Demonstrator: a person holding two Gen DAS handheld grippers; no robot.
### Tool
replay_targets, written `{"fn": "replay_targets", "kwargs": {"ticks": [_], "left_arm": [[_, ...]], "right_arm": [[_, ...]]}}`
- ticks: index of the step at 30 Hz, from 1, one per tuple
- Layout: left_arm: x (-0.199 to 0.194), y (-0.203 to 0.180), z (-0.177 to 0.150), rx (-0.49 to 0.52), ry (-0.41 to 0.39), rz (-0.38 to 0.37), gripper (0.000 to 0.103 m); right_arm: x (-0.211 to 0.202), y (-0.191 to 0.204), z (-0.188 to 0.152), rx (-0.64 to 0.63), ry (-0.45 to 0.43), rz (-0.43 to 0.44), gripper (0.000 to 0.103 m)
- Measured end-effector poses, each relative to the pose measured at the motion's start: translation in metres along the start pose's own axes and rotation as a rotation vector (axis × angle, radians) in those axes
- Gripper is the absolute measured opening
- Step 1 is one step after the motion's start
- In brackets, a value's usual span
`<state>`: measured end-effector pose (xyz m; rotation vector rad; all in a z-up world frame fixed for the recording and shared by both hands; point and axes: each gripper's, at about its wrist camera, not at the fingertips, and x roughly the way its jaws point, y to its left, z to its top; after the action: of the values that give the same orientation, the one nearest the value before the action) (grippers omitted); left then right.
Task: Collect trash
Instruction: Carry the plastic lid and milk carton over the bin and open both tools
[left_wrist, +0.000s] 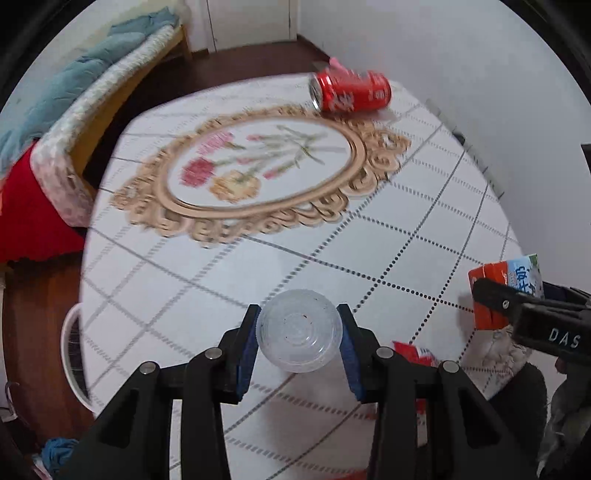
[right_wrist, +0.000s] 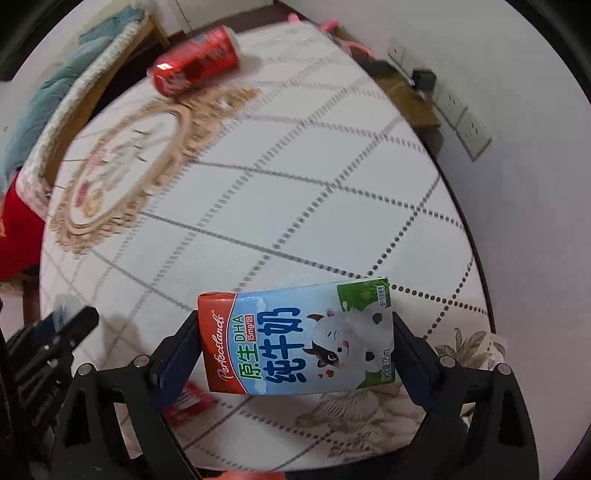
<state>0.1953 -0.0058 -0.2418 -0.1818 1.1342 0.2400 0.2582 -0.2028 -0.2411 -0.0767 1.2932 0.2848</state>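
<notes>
My left gripper (left_wrist: 300, 328) is shut on a clear plastic cup (left_wrist: 300, 330), held above the table near its front edge. My right gripper (right_wrist: 295, 339) is shut on a blue and red milk carton (right_wrist: 297, 338), held sideways above the table; the carton also shows in the left wrist view (left_wrist: 506, 291). A red soda can (left_wrist: 351, 91) lies on its side at the far end of the table, and shows in the right wrist view (right_wrist: 197, 61). A small red wrapper (right_wrist: 188, 400) lies near the front edge, partly hidden behind the fingers.
The table (left_wrist: 406, 236) has a white checked cloth with an oval flower motif (left_wrist: 258, 166). A bed with blue bedding (left_wrist: 74, 81) stands to the left. A white round basket (left_wrist: 74, 350) sits beside the table on the left. Wall sockets (right_wrist: 458, 118) are on the right.
</notes>
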Motion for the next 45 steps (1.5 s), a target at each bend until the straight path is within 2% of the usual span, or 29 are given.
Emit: {"fn": "replay_targets", "kwargs": {"ticks": [4, 8, 13, 18, 22, 28, 30, 34, 37, 39, 41, 43, 45], "left_arm": [[-0.046, 0.032, -0.009, -0.048, -0.078, -0.001, 0.037], [-0.092, 0.074, -0.014, -0.096, -0.158, 0.014, 0.037], [-0.128, 0.135, -0.025, -0.175, -0.216, 0.048, 0.037], [-0.149, 0.210, -0.041, -0.266, -0.241, 0.125, 0.037], [-0.143, 0.274, -0.058, -0.371, -0.212, 0.159, 0.037], [-0.097, 0.379, -0.096, -0.606, -0.087, 0.096, 0.037], [-0.072, 0.407, -0.110, -0.673, -0.026, 0.073, 0.037], [-0.033, 0.443, -0.134, -0.762, 0.059, 0.049, 0.037], [-0.005, 0.462, -0.146, -0.808, 0.129, 0.012, 0.037], [0.005, 0.469, -0.152, -0.831, 0.147, 0.010, 0.038], [0.010, 0.475, -0.158, -0.846, 0.159, 0.019, 0.048], [0.009, 0.481, -0.163, -0.871, 0.149, 0.031, 0.079], [0.005, 0.490, -0.167, -0.890, 0.141, 0.049, 0.091]], "right_arm": [[-0.040, 0.029, -0.004, -0.040, -0.065, 0.052, 0.095], [-0.080, 0.076, -0.008, -0.114, -0.120, 0.115, 0.095], [-0.111, 0.160, -0.014, -0.221, -0.162, 0.218, 0.095], [-0.119, 0.247, -0.022, -0.325, -0.166, 0.313, 0.095], [-0.100, 0.321, -0.029, -0.402, -0.124, 0.373, 0.095], [-0.028, 0.429, -0.047, -0.503, 0.021, 0.394, 0.095], [-0.003, 0.452, -0.053, -0.522, 0.071, 0.393, 0.095], [0.056, 0.498, -0.061, -0.549, 0.160, 0.347, 0.095], [0.093, 0.520, -0.063, -0.551, 0.223, 0.332, 0.095], [0.111, 0.531, -0.063, -0.553, 0.248, 0.322, 0.095], [0.129, 0.545, -0.066, -0.570, 0.275, 0.310, 0.095], [0.144, 0.557, -0.069, -0.578, 0.302, 0.308, 0.096], [0.156, 0.566, -0.070, -0.588, 0.330, 0.300, 0.096]]}}
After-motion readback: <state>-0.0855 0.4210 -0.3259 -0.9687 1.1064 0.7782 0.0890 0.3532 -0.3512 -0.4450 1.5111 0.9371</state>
